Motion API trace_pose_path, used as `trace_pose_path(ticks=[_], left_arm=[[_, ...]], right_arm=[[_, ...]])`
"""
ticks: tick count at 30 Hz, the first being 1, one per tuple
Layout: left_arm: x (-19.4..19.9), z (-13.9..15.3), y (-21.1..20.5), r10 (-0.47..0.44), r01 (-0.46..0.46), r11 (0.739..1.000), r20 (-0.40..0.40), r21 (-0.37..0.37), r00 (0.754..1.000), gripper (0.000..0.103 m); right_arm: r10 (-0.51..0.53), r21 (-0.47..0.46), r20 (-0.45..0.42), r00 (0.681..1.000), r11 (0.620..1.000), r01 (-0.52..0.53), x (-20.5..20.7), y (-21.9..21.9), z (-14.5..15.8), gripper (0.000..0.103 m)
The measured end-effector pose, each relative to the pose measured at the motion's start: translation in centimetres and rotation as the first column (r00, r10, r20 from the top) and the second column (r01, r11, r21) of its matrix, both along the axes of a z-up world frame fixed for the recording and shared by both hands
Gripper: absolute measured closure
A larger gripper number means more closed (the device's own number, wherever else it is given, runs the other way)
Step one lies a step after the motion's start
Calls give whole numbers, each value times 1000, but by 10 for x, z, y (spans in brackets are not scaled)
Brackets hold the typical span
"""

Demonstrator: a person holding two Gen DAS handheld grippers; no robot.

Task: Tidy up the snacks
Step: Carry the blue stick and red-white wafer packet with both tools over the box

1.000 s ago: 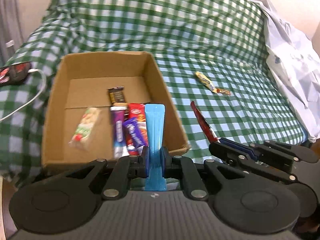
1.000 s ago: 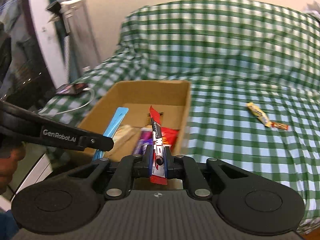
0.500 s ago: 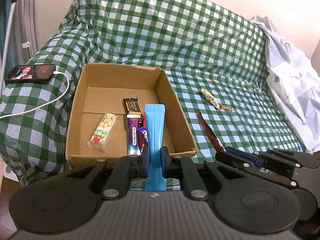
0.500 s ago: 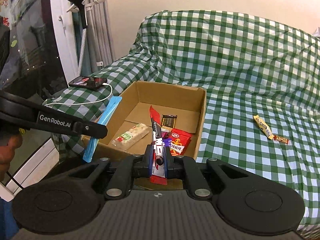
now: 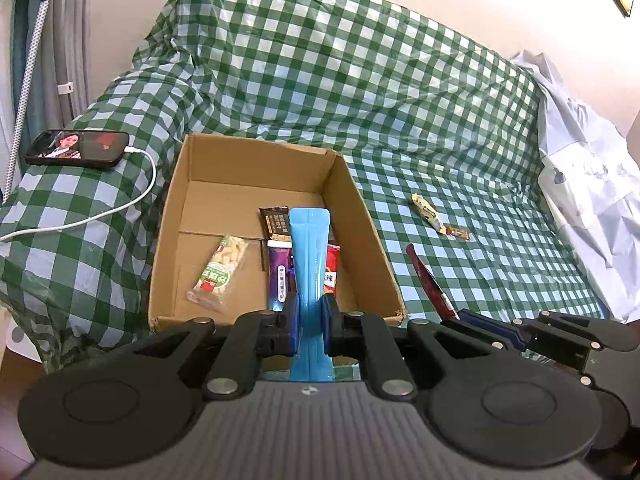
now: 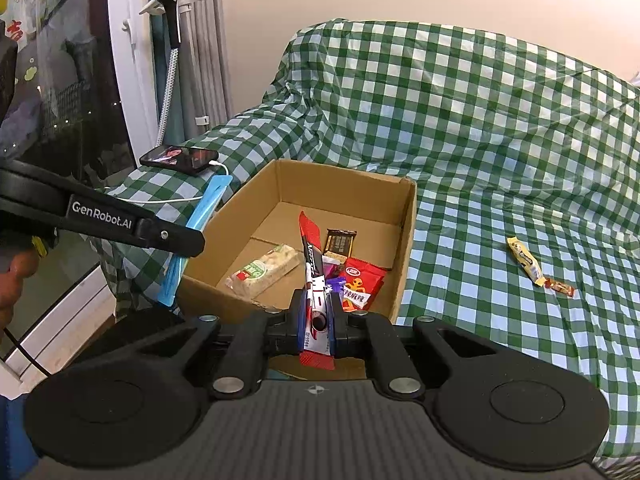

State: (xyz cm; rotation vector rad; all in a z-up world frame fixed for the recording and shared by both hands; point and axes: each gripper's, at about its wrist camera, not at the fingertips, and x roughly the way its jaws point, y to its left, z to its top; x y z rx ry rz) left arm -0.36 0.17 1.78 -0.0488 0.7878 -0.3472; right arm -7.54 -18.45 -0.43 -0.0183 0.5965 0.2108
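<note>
A sofa [image 5: 360, 92] under a green checked cover fills the upper half of both views. A cardboard box [image 5: 362, 224] sits open on its seat at frame centre, holding a peanut bar [image 5: 218, 270], a dark bar [image 5: 274, 222], a purple bar [image 5: 278, 276] and a red packet [image 6: 360, 286]. The left tool [image 5: 310, 322], low in the left wrist view, is pinching a blue packet [image 5: 309, 256] upright before the box's near wall. The right tool [image 6: 318, 322] is pinching a red stick packet [image 6: 312, 256] the same way. A phone [image 5: 78, 149] on a white cable [image 5: 120, 208] lies at left. Two small wrapped candies [image 5: 438, 218] lie on the cover, right of the box.
</note>
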Motion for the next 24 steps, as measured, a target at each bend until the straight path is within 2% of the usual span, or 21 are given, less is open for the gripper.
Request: trace_pose_path(ticks=[24], left_arm=[[10, -9, 1, 10, -10, 1000, -27, -6, 1000, 91]], right_arm=[[12, -8, -30, 999, 1000, -12, 6, 2, -8, 92]])
